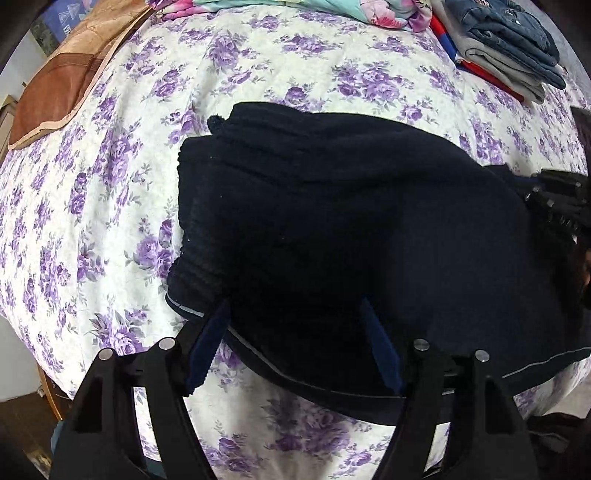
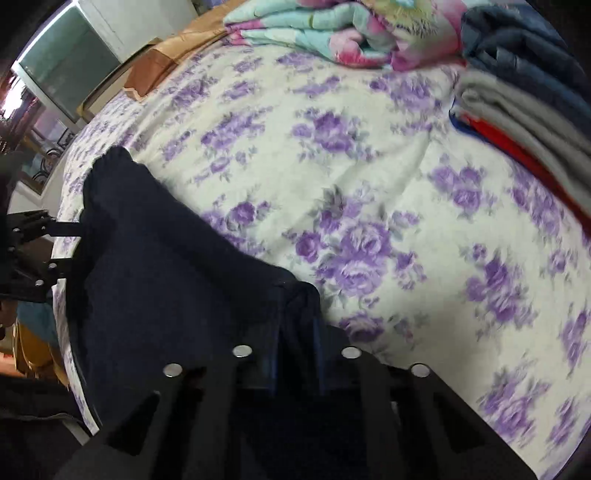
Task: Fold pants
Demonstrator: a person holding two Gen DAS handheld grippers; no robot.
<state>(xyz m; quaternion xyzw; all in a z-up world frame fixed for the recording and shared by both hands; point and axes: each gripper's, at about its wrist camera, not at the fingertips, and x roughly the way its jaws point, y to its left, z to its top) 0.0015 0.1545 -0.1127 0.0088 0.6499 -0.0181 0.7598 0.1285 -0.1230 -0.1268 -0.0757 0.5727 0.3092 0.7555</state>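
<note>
Dark navy pants (image 1: 332, 229) lie partly folded on a bed with a purple-flowered cover (image 1: 110, 184). My left gripper (image 1: 295, 325) is open, its fingers wide apart over the near edge of the pants, with the fabric between them. My right gripper (image 2: 295, 317) is shut on a bunched corner of the pants (image 2: 166, 277) at their right end. The right gripper also shows at the right edge of the left wrist view (image 1: 557, 199). The left gripper shows at the left edge of the right wrist view (image 2: 33, 247).
A stack of folded clothes (image 1: 513, 48) lies at the back right of the bed, with a pink and teal quilt (image 1: 295, 7) beside it. A brown patchwork cushion (image 1: 59, 81) lies at the back left. The bed's near edge (image 1: 258, 443) is close below the left gripper.
</note>
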